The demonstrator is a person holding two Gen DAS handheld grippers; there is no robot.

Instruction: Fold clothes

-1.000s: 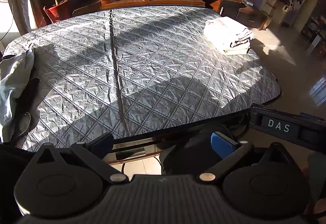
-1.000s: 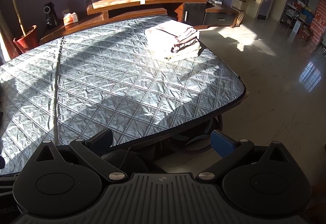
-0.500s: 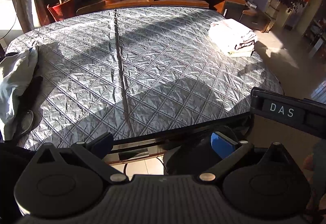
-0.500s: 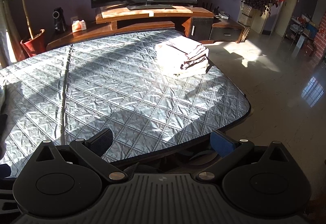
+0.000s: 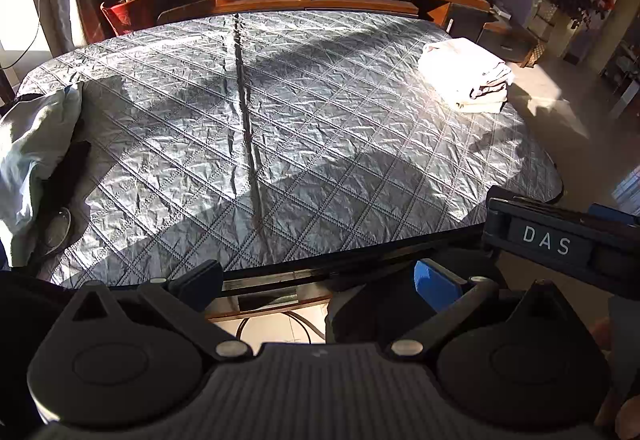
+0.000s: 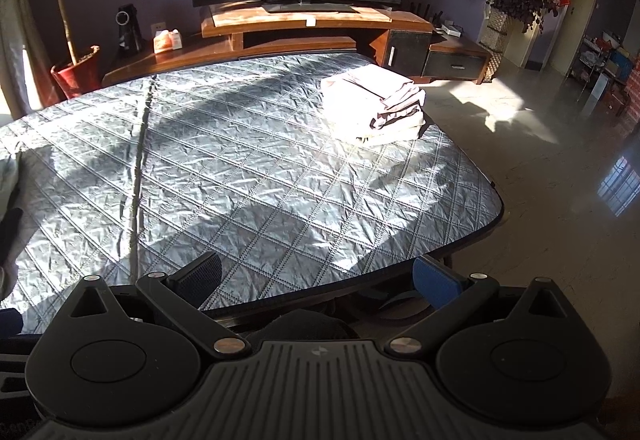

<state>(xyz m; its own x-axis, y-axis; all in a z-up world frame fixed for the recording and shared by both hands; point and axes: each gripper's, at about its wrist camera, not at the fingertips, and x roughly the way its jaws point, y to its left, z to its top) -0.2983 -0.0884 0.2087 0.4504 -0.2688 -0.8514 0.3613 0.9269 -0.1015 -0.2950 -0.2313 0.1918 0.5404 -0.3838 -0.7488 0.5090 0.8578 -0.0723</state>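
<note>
Both claws, left claw (image 5: 318,274) and right claw (image 6: 318,274), gape empty; the crumpled garment (image 5: 32,144) overhanging the worktop's (image 5: 280,144) left edge may slip off if tugged.

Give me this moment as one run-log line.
left gripper: open, empty | right gripper: open, empty | folded stack: far right | unfolded garment: left edge

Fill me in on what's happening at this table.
Clothes folding, between garments. Both grippers, left gripper and right gripper, are open and empty at the near edge of the quilted table cover. A folded stack sits at the far right; an unfolded pale garment lies at the left edge.
</note>
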